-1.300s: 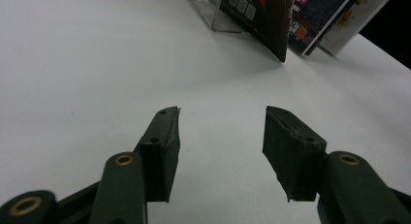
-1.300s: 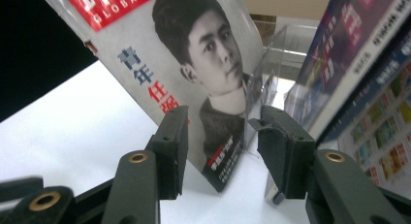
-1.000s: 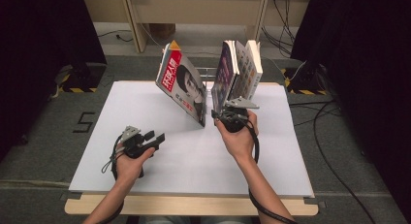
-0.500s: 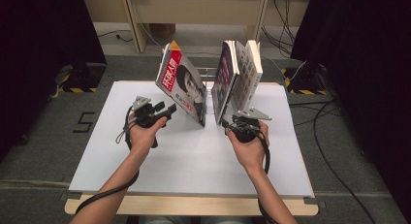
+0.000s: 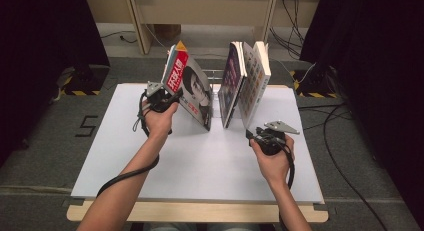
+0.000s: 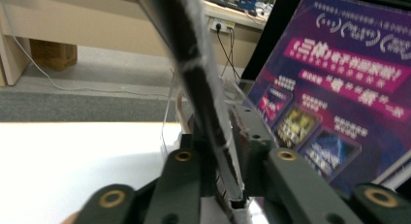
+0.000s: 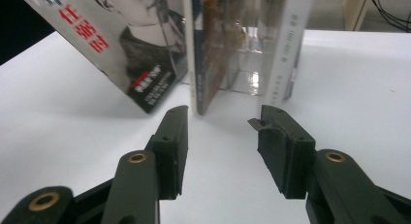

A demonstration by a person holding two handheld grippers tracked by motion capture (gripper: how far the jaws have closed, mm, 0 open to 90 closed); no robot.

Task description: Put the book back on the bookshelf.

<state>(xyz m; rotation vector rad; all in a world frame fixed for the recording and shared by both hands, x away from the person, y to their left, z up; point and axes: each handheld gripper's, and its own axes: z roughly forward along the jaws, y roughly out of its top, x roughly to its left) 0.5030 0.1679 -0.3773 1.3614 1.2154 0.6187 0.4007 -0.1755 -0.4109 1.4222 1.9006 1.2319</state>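
**Magazine gripped at its edge by the left hand-held gripper**

Magazine (image 5: 192,88) with the red title leans tilted at upper centre of the high view, its foot on the white bench (image 5: 115,146). The left hand-held gripper (image 5: 167,98) has just been closing and now clamps the magazine's edge (image 6: 203,88) between its jaws. Right of it, two books (image 5: 245,81) stand upright. The right hand-held gripper (image 5: 252,134) hovers just before them, right of centre, jaws (image 7: 220,132) released and empty.
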